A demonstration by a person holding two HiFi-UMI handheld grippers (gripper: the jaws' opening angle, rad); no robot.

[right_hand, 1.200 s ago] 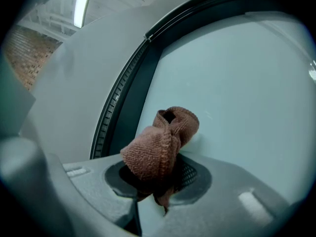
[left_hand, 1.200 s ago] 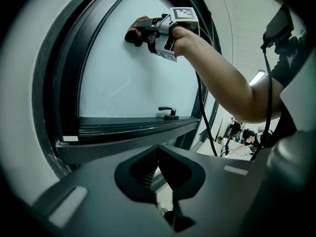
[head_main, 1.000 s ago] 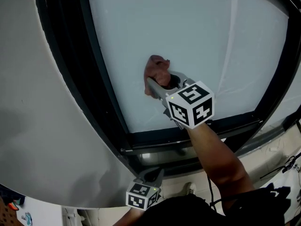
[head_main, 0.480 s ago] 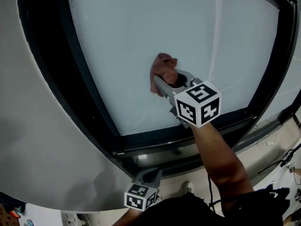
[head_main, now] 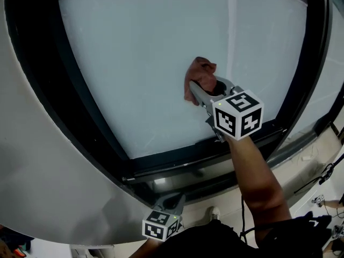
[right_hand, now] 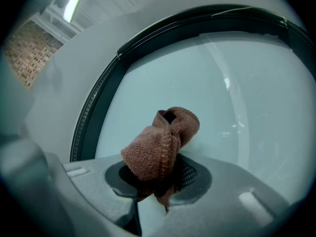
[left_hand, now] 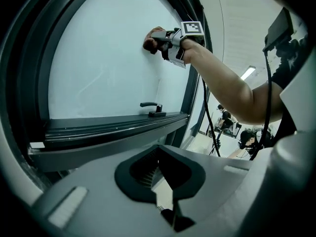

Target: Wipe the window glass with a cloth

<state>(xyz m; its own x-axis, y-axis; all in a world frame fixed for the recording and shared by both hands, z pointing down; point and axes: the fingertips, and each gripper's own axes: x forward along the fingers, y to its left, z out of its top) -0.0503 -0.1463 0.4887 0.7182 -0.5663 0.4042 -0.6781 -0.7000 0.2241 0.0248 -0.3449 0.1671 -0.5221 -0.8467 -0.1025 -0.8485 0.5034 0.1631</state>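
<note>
As right tool (head_main: 200,90) grips it, ribbed cloth (right_hand: 160,142) (brown, bunched) touches glass (head_main: 134,63).

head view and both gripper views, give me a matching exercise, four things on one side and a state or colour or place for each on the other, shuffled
Column A
1. cloth
2. left gripper
3. right gripper
4. window handle

Column B
a. shut, nothing between its fingers
b. dark, on the lower window frame
c. brown, bunched up
d. shut on the cloth, up at the glass

Pairs: 1-c, 2-a, 3-d, 4-b
</note>
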